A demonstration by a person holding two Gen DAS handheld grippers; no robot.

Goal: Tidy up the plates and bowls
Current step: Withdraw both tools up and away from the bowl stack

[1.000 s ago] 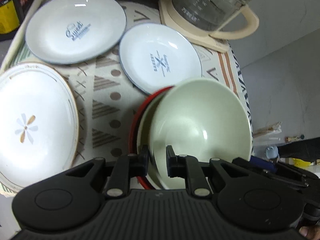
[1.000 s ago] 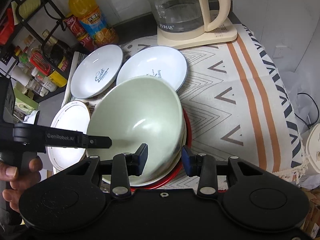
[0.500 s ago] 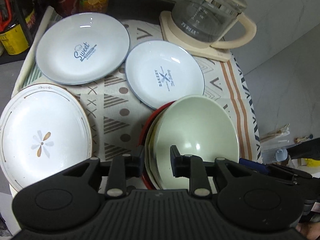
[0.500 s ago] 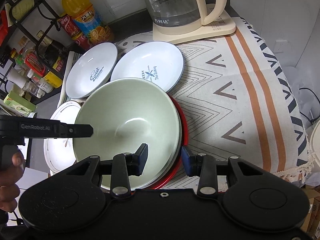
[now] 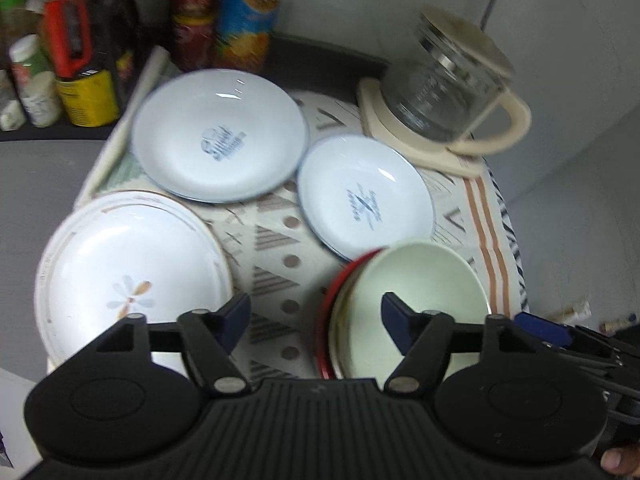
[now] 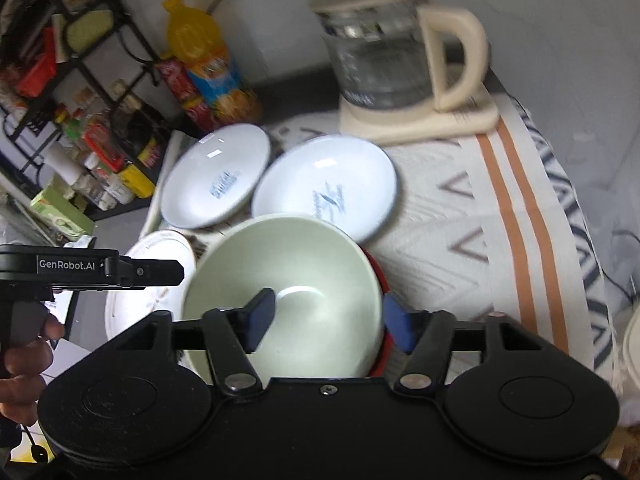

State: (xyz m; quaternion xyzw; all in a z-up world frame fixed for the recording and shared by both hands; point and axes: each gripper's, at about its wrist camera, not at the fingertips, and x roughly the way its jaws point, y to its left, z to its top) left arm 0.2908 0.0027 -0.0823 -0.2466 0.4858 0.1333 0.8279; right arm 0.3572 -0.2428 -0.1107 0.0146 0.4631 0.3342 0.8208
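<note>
Both grippers, left gripper point(image 5: 314, 322) and right gripper point(image 6: 328, 322), are opening, gripping nothing. The green bowl point(image 6: 288, 280) sits nested (glazed, slippery, breakable) at the table's near edge; pinch its rim.

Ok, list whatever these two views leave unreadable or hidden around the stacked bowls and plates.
- Left wrist view: how many dishes sit beneath the pale green ceramic bowl; only rims show, above a red one.
- Both views: blue lettering on the two white blue-rimmed plates, motion-blurred.
- Right wrist view: the white flower-pattern plate, mostly behind the bowl and left hand-held gripper.
</note>
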